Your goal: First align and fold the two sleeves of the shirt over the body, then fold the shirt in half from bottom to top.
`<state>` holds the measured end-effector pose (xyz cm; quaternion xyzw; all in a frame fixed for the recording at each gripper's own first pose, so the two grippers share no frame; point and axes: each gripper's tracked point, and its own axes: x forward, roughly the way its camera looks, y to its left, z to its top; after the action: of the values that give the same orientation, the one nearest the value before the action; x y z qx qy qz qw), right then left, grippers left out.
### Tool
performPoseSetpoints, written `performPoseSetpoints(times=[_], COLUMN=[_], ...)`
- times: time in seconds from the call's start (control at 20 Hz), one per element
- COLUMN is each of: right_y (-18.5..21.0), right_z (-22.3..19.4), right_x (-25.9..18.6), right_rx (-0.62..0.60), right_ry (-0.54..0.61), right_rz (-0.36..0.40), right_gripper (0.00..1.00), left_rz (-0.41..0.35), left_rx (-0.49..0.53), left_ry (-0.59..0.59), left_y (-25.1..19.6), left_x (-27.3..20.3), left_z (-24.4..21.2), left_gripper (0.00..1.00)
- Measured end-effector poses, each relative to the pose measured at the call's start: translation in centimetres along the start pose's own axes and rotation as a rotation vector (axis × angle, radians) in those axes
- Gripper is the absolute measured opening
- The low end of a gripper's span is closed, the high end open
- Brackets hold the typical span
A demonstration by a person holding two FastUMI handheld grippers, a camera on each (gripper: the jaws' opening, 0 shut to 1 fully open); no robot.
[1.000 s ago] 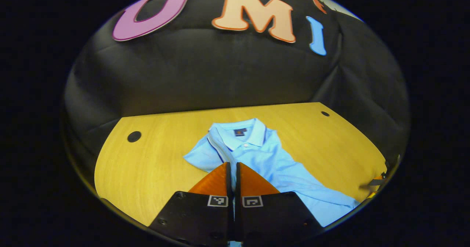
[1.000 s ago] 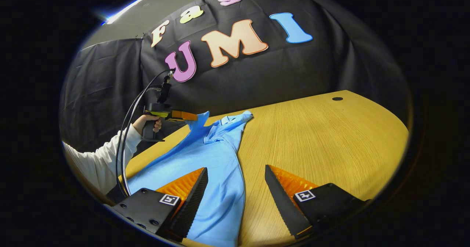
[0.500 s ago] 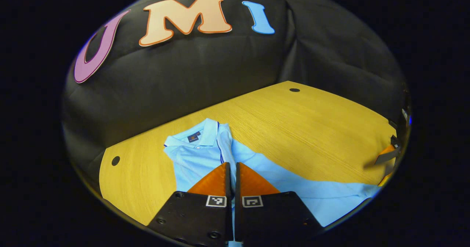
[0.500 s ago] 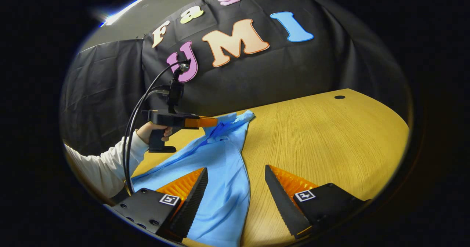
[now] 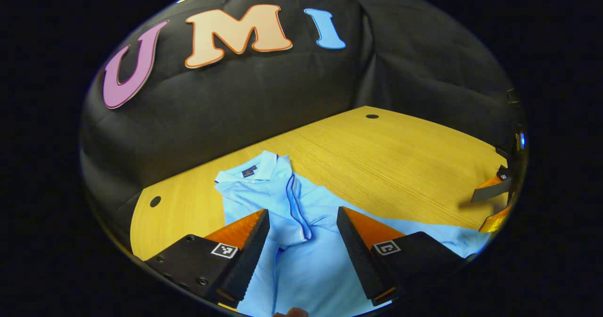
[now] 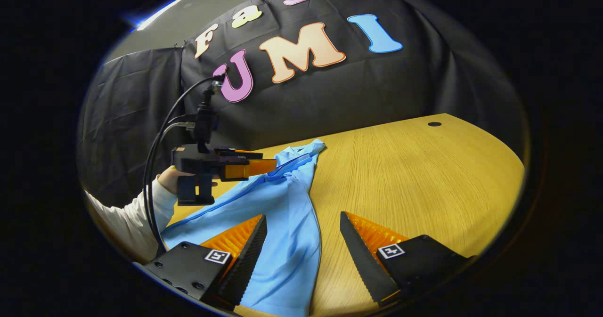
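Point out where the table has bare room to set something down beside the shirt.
Widest free patch: the wooden table between the shirt and the round hole near the far edge. A smaller bare strip lies between the collar and the other hole. Crowded: over the shirt, where the open left gripper and open right gripper hover.

A yellow wood-grain table with a curved edge [image 6: 424, 166] carries a small round black hole [image 6: 434, 124] near its far rim, and creased black cloth walls [image 5: 264, 95] rise directly behind that table.
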<state>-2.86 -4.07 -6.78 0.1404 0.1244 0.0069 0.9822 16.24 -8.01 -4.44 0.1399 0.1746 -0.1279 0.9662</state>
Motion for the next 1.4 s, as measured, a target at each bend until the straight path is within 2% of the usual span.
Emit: performPoseSetpoints(times=[0.3,0.55,0.7,1.1,1.3,1.4], right_y=[1.5,2.2,2.6,2.8,3.9,3.7], right_z=[-1.2,-2.6,-3.9,-7.6,-9.2,-9.6], right_x=[-0.5,-2.7,-4.5,-7.4,-7.8,-7.8], right_rx=[-0.060,-0.138,-0.164,-0.234,-0.217,-0.239], right_ry=[0.015,0.025,0.050,0.095,0.116,0.118], right_rz=[-0.009,-0.057,-0.080,-0.145,-0.119,-0.132], right_gripper=[0.98,0.98,0.98,0.98,0.98,0.98], left_rz=[0.059,0.106,0.067,0.135,0.164,0.172], left_rx=[-0.058,-0.148,-0.220,-0.313,-0.342,-0.346], left_ry=[-0.051,-0.024,0.024,0.089,0.098,0.100], left_y=[0.6,0.6,-1.5,-2.0,-2.0,-2.0], left_x=[-8.4,-14.6,-17.3,-22.3,-23.4,-23.4], left_z=[-2.5,-7.8,-11.4,-17.7,-19.1,-19.3], left_gripper=[0.88,0.88,0.88,0.87,0.85,0.86])
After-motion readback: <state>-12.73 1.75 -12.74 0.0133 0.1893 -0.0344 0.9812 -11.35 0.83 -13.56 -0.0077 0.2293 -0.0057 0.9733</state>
